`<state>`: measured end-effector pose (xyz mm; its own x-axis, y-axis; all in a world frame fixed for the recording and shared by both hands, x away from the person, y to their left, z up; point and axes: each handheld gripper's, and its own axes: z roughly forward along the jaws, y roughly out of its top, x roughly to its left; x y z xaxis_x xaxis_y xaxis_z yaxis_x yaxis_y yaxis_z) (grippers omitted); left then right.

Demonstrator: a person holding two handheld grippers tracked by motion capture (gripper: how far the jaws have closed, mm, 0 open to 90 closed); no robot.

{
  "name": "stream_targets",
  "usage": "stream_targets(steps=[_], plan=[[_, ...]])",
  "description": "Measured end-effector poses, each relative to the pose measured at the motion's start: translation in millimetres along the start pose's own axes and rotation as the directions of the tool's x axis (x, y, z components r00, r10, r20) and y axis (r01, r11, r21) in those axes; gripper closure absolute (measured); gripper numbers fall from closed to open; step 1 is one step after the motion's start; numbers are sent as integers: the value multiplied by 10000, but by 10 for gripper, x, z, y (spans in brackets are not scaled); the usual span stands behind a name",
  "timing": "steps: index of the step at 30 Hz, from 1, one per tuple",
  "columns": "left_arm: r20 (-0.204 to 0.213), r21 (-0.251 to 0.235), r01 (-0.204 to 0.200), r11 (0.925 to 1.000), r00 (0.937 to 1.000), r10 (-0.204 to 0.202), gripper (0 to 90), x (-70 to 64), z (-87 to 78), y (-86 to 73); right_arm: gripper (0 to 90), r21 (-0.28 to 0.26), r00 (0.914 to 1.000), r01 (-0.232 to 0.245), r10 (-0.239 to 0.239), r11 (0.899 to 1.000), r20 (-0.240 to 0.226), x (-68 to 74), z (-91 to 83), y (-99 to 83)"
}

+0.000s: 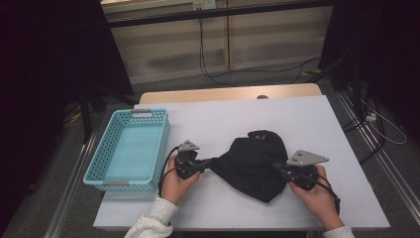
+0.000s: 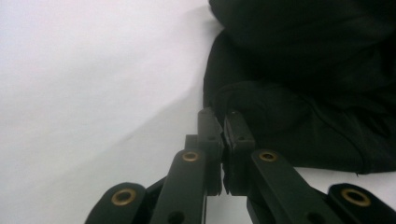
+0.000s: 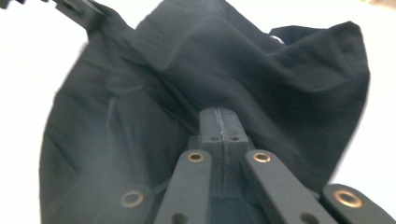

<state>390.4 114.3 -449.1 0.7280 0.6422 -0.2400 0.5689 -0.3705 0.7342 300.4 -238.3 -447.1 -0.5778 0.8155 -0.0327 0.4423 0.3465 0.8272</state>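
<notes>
A crumpled black cloth (image 1: 255,161) lies in the middle of the white table (image 1: 307,119). My left gripper (image 1: 213,162) is at the cloth's left corner, which is drawn out into a point toward it. In the left gripper view the fingertips (image 2: 223,122) are shut on the edge of the cloth (image 2: 308,93). My right gripper (image 1: 275,168) rests on the cloth's right side. In the right gripper view its tips (image 3: 220,119) are pressed together, with folds of the cloth (image 3: 196,60) gathered at them. The left gripper's jaws show at that view's top left.
A light blue plastic basket (image 1: 159,144) stands at the table's left edge, next to my left hand (image 1: 176,184). Bare white tabletop lies beyond the cloth and to its right. Cables run over the floor behind the table.
</notes>
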Motion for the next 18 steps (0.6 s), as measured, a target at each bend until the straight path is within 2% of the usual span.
stream_targets(steps=[1, 3, 4, 5, 9, 10, 11, 13, 14, 15, 16, 17, 18], plan=[[-43, -22, 57, 10000, 10000, -57, 873, 13, -13, -1, 900, 0, 10000, 0, 0, 10000, 0, 0, 0, 0], [-166, -66, 180, 9998, 9997, -182, 873, 54, -49, 0, 900, 239, 9998, -56, 51, 9997, 189, -94, -52, -93], [-166, -66, 180, 9998, 9997, -182, 873, 54, -49, 0, 900, 239, 9998, -56, 51, 9997, 189, -94, -52, -93], [-333, -106, 145, 9998, 9993, -149, 873, 67, -74, 12, 900, 223, 9994, -317, 314, 9992, 135, -139, -72, -124], [-423, -251, 168, 9995, 9989, -179, 873, 78, -112, 36, 856, 2, 9989, -450, 450, 9990, 124, -146, -85, -98], [-444, -244, 161, 9996, 9989, -172, 873, 80, -115, 37, 808, -65, 9990, -402, 403, 9992, 166, -136, -83, -81], [-369, -221, 137, 9997, 9992, -146, 872, 83, -100, 27, 703, -116, 9994, -303, 305, 9995, 156, -109, -76, -25], [-355, -95, 137, 9999, 9993, -140, 872, 75, -69, 9, 571, -266, 9996, -192, 198, 9995, 210, -76, -75, 66], [-355, -95, 137, 9999, 9993, -140, 872, 75, -69, 9, 571, -266, 9996, -192, 198, 9995, 210, -76, -75, 66], [-266, -62, 218, 9997, 9994, -220, 871, 69, -36, -9, 436, -483, 9994, -289, 297, 9984, 170, -35, -53, 170], [-266, -62, 218, 9997, 9994, -220, 871, 69, -36, -9, 436, -483, 9994, -289, 297, 9984, 170, -35, -53, 170], [-220, 1, 195, 9998, 9996, -195, 871, 66, -19, -16, 360, -623, 9998, -170, 173, 9979, 29, 18, 4, 252], [-220, 1, 195, 9998, 9996, -195, 871, 66, -19, -16, 360, -623, 9998, -170, 173, 9979, 29, 18, 4, 252]])
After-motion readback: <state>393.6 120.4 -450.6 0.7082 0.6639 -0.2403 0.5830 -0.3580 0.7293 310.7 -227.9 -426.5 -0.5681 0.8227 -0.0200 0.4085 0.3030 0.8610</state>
